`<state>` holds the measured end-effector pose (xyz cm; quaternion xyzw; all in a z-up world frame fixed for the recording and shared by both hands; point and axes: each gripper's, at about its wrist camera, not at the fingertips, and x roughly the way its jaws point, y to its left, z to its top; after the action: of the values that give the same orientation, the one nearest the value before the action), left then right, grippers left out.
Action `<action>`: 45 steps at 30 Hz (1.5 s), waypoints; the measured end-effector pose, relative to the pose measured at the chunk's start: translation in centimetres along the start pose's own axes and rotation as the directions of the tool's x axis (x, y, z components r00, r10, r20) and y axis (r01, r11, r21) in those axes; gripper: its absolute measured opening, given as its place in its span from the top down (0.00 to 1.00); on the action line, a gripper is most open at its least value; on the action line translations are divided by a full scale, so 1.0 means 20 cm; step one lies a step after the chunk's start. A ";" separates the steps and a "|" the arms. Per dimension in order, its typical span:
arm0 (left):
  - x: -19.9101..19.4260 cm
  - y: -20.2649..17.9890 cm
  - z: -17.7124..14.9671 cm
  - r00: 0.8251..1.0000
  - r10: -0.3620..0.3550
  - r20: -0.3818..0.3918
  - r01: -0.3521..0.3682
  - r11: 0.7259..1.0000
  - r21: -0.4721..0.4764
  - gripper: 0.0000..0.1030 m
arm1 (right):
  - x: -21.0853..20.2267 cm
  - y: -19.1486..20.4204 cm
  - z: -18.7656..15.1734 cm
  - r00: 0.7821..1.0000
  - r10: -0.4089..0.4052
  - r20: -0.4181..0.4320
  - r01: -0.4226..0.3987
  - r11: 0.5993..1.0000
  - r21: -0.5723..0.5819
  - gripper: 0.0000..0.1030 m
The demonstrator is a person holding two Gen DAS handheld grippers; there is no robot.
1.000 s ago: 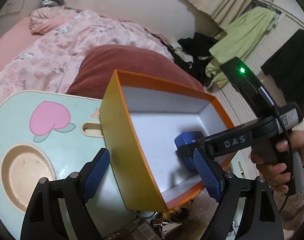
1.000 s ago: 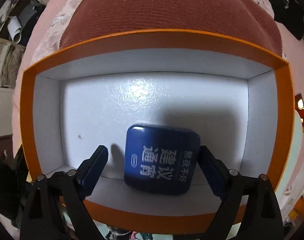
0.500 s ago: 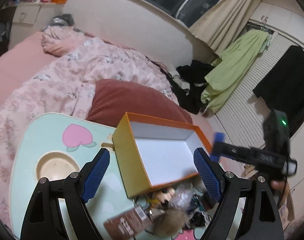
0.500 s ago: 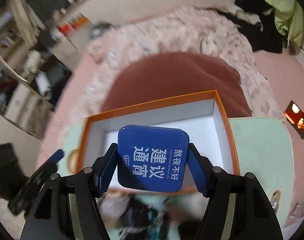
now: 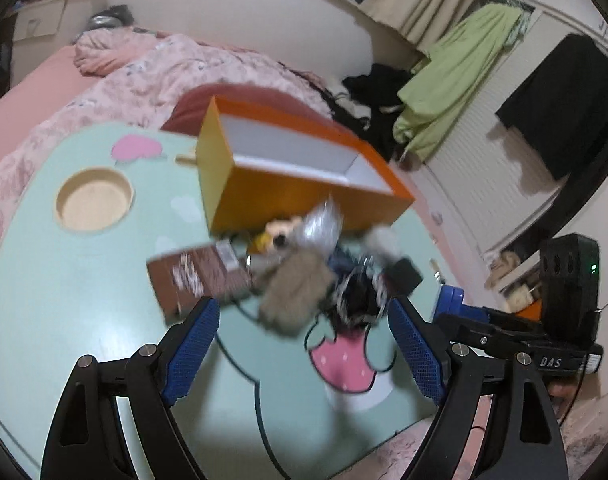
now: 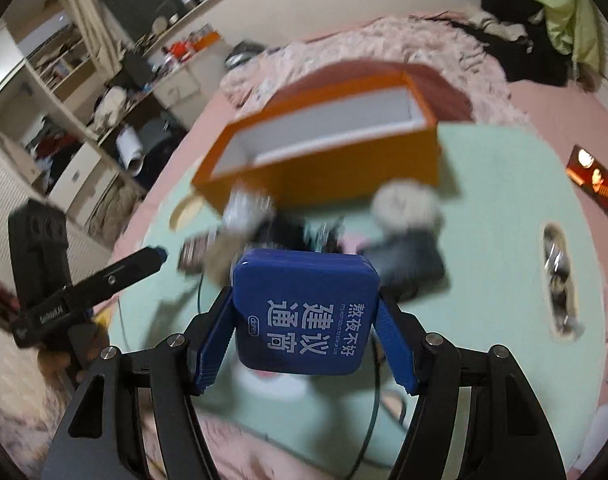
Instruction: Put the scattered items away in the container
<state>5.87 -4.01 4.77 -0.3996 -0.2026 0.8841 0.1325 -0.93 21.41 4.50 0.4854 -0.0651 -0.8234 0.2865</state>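
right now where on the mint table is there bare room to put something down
Free: the mint table between the round wooden recess, the brown box and the left gripper; also right of the orange box in the right wrist view. Crowded: the pile before the orange box.

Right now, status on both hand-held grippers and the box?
Right hand-held gripper shut on square blue tin. Left hand-held gripper open, empty. Orange cardboard box looks empty. Scattered clutter pile sits before it.

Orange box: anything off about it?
Yes. The orange box looks empty, though it is the container, and the blue tin is clamped in the right gripper well short of it. The clutter lies outside, on the table.
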 end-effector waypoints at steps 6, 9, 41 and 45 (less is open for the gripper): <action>0.07 -0.05 -0.11 0.992 0.071 -0.101 -0.069 0.997 0.022 0.16 | 0.14 0.01 -0.07 0.996 -0.090 -0.019 0.089 0.995 -0.048 0.34; 0.05 -0.06 -0.13 0.987 0.119 -0.104 -0.116 0.993 0.039 0.16 | 0.15 0.01 -0.07 0.986 -0.138 0.097 0.143 0.988 -0.051 0.34; 0.12 -0.14 -0.30 0.957 0.289 -0.004 -0.264 0.881 0.393 0.00 | 0.08 -0.02 -0.44 0.929 -0.273 0.250 0.327 0.921 -0.211 0.00; 0.13 -0.13 -0.30 0.960 0.281 -0.002 -0.258 0.882 0.394 0.00 | 0.09 -0.02 -0.44 0.929 -0.269 0.252 0.325 0.921 -0.216 0.00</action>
<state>8.88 0.88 0.68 -0.4155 0.0392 0.9042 0.0911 5.63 22.35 -1.61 0.3560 0.0848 -0.9070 0.2083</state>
